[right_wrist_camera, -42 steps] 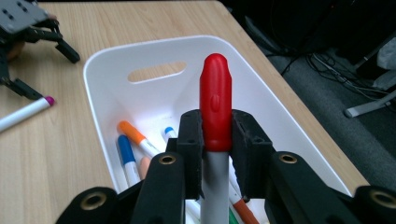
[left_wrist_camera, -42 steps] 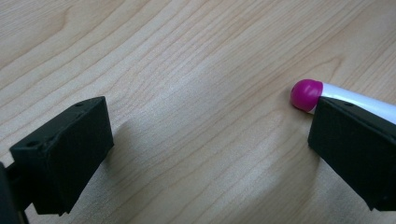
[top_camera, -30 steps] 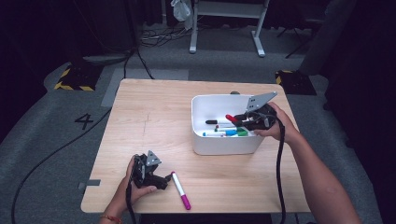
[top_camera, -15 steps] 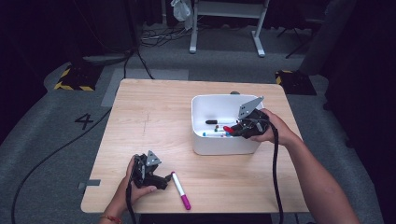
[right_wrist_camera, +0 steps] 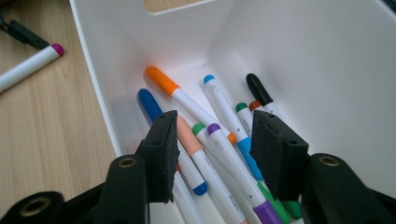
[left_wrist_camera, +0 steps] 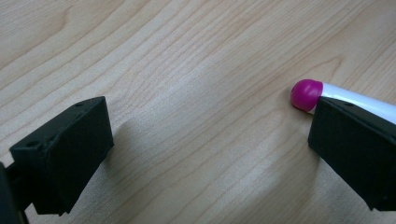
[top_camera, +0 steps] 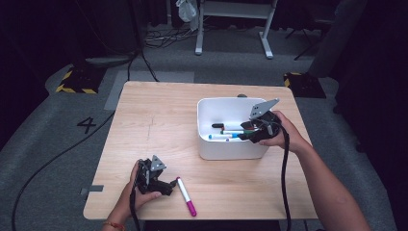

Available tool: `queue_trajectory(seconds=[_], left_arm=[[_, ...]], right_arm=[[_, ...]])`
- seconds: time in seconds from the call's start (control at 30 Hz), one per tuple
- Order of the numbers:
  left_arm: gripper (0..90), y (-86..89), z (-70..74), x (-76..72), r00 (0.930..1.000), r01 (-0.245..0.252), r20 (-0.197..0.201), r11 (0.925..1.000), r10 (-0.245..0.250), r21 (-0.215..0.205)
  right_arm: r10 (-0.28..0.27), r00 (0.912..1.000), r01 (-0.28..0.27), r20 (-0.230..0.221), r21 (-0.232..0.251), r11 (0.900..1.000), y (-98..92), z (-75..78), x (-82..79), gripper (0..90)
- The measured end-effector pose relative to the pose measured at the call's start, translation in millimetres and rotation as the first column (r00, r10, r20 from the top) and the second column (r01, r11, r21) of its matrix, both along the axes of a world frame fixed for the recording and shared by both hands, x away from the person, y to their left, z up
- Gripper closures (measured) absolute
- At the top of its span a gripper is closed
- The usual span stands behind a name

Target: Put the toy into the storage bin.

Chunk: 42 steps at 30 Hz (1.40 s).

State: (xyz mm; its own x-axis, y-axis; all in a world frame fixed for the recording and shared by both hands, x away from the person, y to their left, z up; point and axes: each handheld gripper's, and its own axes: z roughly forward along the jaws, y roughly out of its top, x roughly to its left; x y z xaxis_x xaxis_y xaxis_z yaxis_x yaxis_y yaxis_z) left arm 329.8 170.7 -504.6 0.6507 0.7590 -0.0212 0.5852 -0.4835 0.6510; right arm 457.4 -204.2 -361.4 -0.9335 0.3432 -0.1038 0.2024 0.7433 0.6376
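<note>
- The right gripper (top_camera: pixel 250 133), jaws just opened and holding nothing, hangs inside the white bin (top_camera: pixel 210 144) over the markers (right_wrist_camera: pixel 219 140).
- The left gripper (top_camera: pixel 166 185), wide open and empty, rests by the magenta marker (top_camera: pixel 186 196) near the table's (top_camera: pixel 159 115) near edge.

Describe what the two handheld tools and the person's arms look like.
Both are black two-jaw devices. The left tool and the right tool each carry a grey three-cornered plate on top and trail a black cable toward the person. The jaw blocks are matte black, squared, with small screw holes. The forearms are bare, sleeveless in view; a thin bracelet circles the left wrist.
</note>
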Motion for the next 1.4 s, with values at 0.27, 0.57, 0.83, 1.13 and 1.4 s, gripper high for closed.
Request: queue_trajectory(seconds=[0.27, 0.57, 0.83, 1.13, 1.4], left_arm=[[0.0, 0.0, 0.0, 0.0, 1.0000, 0.000, 0.000, 1.0000, 0.000, 0.000], [0.0, 0.0, 0.0, 0.0, 1.0000, 0.001, 0.000, 1.0000, -0.001, 0.000], [0.0, 0.0, 0.0, 0.0, 1.0000, 0.000, 0.000, 1.0000, 0.000, 0.000], [0.0, 0.0, 0.0, 0.0, 1.0000, 0.001, 0.000, 1.0000, -0.001, 0.000], [0.0, 0.1, 0.0, 0.0, 1.0000, 0.000, 0.000, 1.0000, 0.000, 0.001]], right_arm=[[-0.057, 0.9965, 0.046, 0.061, 0.169, 0.985, -13.1, 18.5, -20.9, 42.0], [-0.030, 0.9924, -0.003, 0.119, 0.264, 0.965, -13.4, 30.0, -61.7, 35.0], [0.036, 0.9952, -0.062, 0.091, 0.295, 0.954, 0.0, 8.3, -90.6, 33.0], [0.102, 0.9945, -0.105, 0.024, 0.237, 0.966, 35.7, -55.4, -112.8, 30.9], [0.198, 0.9792, -0.185, -0.046, 0.206, 0.961, 78.5, -92.8, -131.5, 30.8]])
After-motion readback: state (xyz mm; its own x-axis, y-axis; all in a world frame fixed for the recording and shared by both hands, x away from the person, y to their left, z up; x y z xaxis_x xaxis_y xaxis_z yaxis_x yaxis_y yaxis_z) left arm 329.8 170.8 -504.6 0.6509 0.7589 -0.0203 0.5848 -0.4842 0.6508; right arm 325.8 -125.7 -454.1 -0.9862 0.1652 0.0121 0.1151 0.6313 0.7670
